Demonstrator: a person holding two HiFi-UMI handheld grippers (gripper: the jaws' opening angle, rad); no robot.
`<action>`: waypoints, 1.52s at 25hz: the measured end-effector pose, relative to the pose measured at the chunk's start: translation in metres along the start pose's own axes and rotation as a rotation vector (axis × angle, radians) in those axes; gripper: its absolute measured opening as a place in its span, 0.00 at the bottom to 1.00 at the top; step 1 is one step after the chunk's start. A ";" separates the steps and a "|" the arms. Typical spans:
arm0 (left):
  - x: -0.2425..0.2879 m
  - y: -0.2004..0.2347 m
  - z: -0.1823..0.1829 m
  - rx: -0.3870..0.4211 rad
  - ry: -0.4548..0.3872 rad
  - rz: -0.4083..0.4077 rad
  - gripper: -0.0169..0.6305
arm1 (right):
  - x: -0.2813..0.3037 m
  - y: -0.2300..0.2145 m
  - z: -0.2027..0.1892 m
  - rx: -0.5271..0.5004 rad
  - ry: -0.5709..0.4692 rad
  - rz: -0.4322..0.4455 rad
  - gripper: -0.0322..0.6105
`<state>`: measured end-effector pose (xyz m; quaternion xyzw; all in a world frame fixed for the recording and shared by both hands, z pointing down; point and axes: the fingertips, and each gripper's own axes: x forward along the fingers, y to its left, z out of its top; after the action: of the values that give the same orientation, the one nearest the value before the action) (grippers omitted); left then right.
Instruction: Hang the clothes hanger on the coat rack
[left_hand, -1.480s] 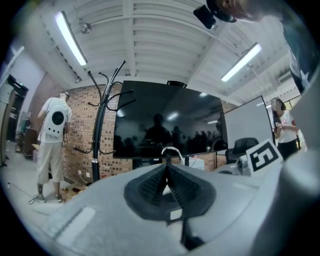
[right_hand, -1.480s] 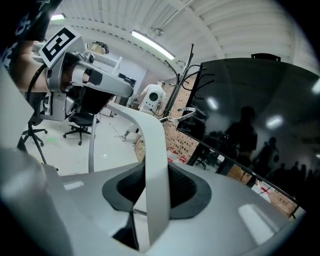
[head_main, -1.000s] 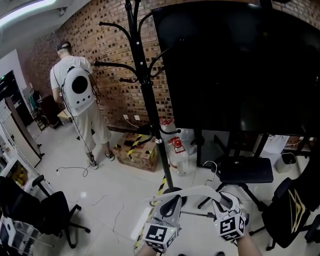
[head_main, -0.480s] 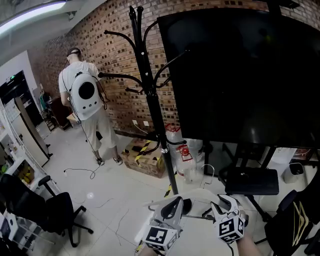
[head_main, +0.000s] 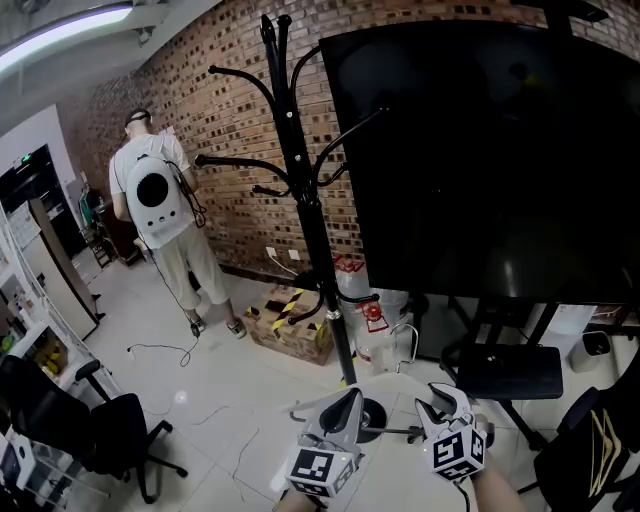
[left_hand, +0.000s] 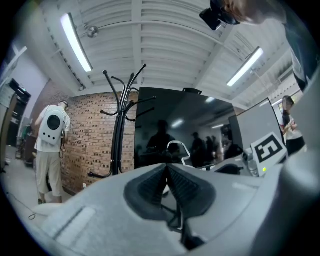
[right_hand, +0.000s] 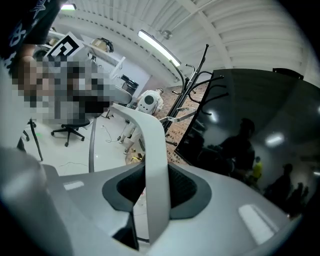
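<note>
my left gripper (left_hand: 167, 170) and right gripper (right_hand: 155, 187) each clench an arm of the hanger (right_hand: 150, 135), low before the rack (head_main: 300, 200). likely light, stiff, slick plastic; leave the hook (left_hand: 176, 148) free.

In the right gripper view the clothes hanger (right_hand: 155, 165) drops out of sight below the fingers (right_hand: 182, 189) of the right gripper (right_hand: 155, 182). In the left gripper view it is almost wholly hidden between the fingers (left_hand: 150, 186) of the left gripper (left_hand: 167, 172); only its hook (left_hand: 176, 148) shows beyond them. In the head view the foot of the coat rack (head_main: 300, 200) is partly hidden just past the left fingertips.
</note>
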<state>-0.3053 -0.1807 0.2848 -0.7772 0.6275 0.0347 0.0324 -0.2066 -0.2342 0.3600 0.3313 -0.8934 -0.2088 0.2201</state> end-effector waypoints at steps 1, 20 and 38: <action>0.002 0.006 0.004 0.003 -0.008 -0.004 0.03 | 0.005 0.000 0.003 0.000 0.002 -0.011 0.25; -0.036 0.189 0.066 0.004 -0.125 -0.217 0.03 | 0.104 0.068 0.152 -0.037 0.027 -0.243 0.25; -0.029 0.227 0.154 0.005 -0.253 -0.261 0.03 | 0.131 0.041 0.275 -0.186 -0.031 -0.309 0.25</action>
<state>-0.5357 -0.1854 0.1326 -0.8414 0.5122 0.1261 0.1172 -0.4629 -0.2331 0.1902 0.4398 -0.8120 -0.3267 0.2014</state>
